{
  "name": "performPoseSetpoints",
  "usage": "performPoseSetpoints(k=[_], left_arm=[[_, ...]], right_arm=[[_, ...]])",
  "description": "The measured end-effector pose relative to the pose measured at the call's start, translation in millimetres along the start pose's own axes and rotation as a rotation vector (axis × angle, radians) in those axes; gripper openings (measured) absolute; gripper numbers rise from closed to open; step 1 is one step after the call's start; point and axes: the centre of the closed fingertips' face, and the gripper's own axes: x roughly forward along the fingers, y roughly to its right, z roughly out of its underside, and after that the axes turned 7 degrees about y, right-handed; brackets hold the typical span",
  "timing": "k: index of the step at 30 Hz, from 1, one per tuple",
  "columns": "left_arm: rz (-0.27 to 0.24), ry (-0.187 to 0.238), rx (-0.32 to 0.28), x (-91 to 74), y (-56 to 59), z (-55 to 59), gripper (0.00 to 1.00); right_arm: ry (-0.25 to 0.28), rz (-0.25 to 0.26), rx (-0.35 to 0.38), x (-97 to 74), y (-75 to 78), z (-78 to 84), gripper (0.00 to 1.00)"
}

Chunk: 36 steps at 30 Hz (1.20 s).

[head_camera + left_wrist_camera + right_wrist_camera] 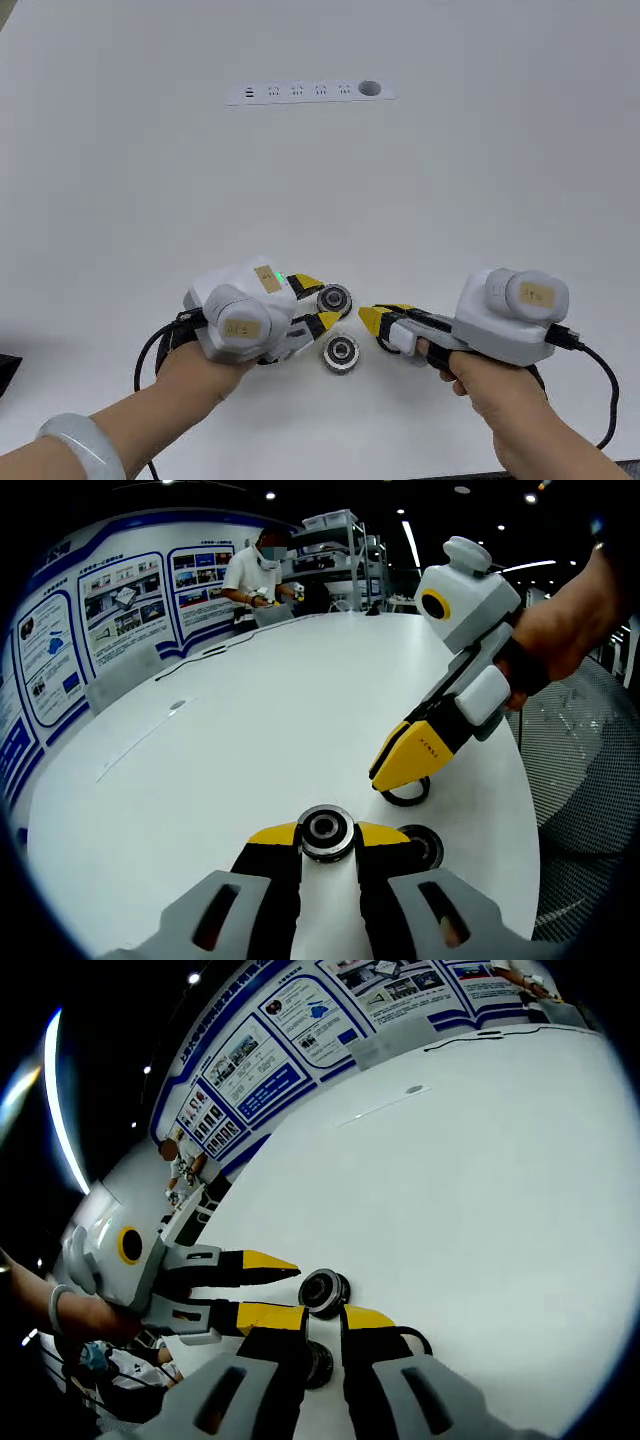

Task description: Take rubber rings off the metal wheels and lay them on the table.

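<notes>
Two tools are hovering low in the head view over the white surface (450, 180): the left tool (328, 302) is clamping a metal wheel (334, 299) between part-open jaws, and the right tool (372, 318) is pinching a black rubber ring (404, 803) with jaws nearly closed. A second wheel (340, 352) is lying just below the first.

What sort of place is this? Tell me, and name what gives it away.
Probably a lab or demo room. Blue-and-white display posters line the wall, metal storage shelves stand at the far end, and the work is done on a large white table with a power strip lying on it.
</notes>
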Motion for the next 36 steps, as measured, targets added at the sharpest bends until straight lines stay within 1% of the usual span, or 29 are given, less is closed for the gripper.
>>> performPoseSetpoints(k=[6, 9, 10, 16, 20, 27, 36], left_arm=[[-0.003, -0.02, -0.001, 5.2, -2.3, 3.6, 0.2], [-0.003, -0.037, -0.003, 6.8, -3.0, 7.7, 0.19], [-0.005, -0.041, -0.012, 6.7, -3.4, 8.7, 0.19], [0.005, -0.037, -0.016, 8.6, -2.2, 6.9, 0.17], [0.005, -0.035, -0.024, 9.5, -2.6, 7.1, 0.15], [0.011, -0.038, -0.036, 10.1, -2.4, 7.6, 0.14], [0.012, -0.04, -0.043, 10.3, -2.8, 8.9, 0.14]], right_arm=[[-0.003, -0.004, 0.011, 2.8, -0.2, 1.0, 0.14], [-0.003, -0.004, 0.017, 3.3, 0.2, 1.5, 0.14], [-0.003, -0.003, 0.02, 3.5, 1.0, 1.9, 0.14], [0.001, -0.001, 0.04, 4.8, 3.0, 1.9, 0.14], [0.009, -0.005, 0.073, 8.4, 3.4, 0.7, 0.14], [-0.005, -0.007, 0.114, 18.6, 6.4, 5.2, 0.15], [-0.009, -0.006, 0.159, 26.5, 8.9, 8.0, 0.17]])
